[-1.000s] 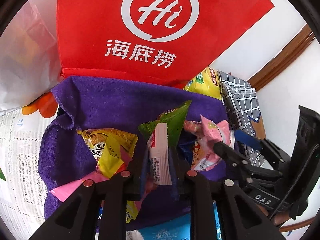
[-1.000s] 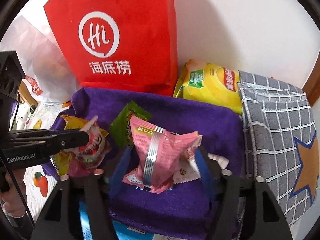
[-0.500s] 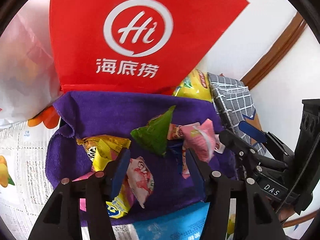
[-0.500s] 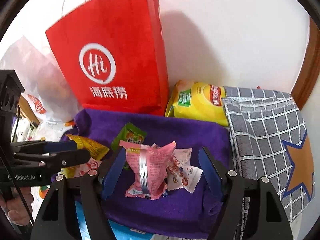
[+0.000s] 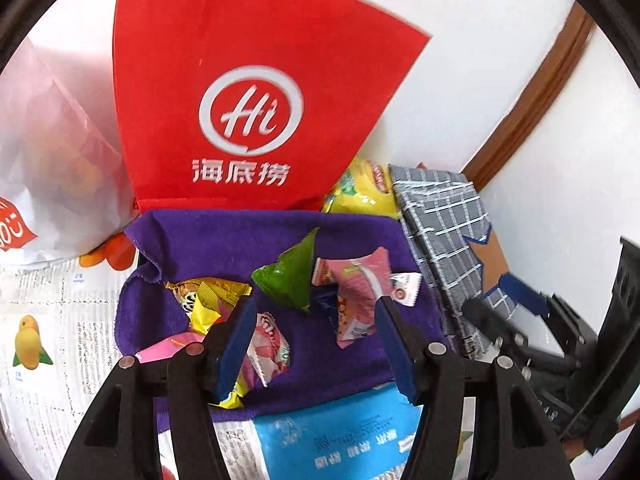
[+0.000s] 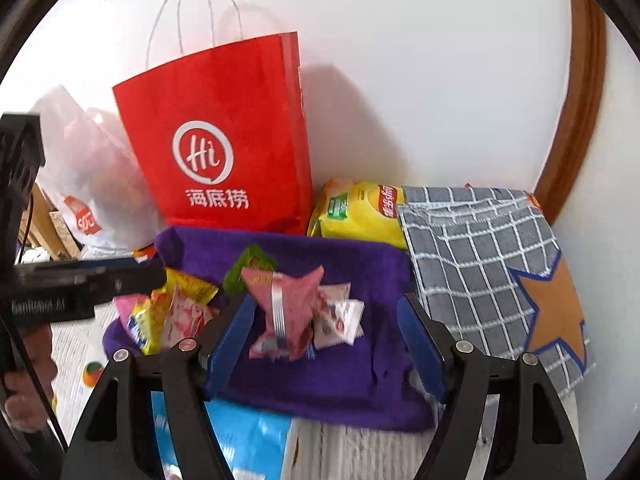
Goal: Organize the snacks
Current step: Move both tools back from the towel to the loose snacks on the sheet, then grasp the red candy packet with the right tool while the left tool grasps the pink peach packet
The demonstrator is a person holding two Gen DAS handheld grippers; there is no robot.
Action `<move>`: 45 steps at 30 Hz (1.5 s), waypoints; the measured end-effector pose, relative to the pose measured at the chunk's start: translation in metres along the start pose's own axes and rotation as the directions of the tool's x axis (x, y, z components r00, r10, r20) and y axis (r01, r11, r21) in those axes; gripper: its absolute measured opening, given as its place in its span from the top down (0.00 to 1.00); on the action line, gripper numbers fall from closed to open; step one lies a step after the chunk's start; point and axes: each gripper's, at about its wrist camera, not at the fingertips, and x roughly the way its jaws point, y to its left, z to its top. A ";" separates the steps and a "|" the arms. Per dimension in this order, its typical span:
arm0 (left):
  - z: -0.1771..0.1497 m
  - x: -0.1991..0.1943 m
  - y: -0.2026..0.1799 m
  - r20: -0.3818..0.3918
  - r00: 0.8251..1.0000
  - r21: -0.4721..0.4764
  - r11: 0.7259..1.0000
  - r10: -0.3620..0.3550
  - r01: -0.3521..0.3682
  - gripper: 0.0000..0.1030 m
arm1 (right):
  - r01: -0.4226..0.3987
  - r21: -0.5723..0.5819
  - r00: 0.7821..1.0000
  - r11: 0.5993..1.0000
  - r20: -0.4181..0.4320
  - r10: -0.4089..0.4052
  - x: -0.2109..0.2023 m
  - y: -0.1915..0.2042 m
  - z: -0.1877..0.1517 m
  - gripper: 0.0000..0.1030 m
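1. Risk, as judged: loose snacks point(image 6: 280, 312) heaped mid-frame on purple cloth point(image 6: 360, 380); a hasty regrasp likely to snag cloth or scatter packets toward the lower-left edge.
2. Left gripper point(image 5: 316, 344): jaws just opened to about half width, nothing between them, a pink-white packet point(image 5: 268, 340) lying just beside the left pad.
3. Right gripper point(image 6: 326, 344): jaws wide apart, empty, above the pink packet point(image 6: 284, 308).

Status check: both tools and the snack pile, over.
Left tool just opened, empty; right tool open, empty. Snack packets loose on purple towel. Red paper bag upright behind; nothing blocking.
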 end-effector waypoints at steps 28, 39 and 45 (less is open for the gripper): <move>-0.129 -0.096 0.034 0.064 0.977 -0.056 0.978 0.205 -0.202 0.32 | -0.172 -0.060 0.980 0.983 -0.111 0.165 -0.061 0.076 -0.147 0.35; -0.165 -0.091 0.057 0.030 0.982 -0.113 0.976 0.189 -0.184 0.32 | -0.266 -0.060 0.943 0.962 -0.221 0.248 -0.050 0.110 -0.197 0.34; -0.177 -0.093 0.061 0.030 0.983 -0.117 0.978 0.179 -0.175 0.32 | -0.302 -0.101 0.926 0.948 -0.268 0.266 -0.043 0.130 -0.218 0.32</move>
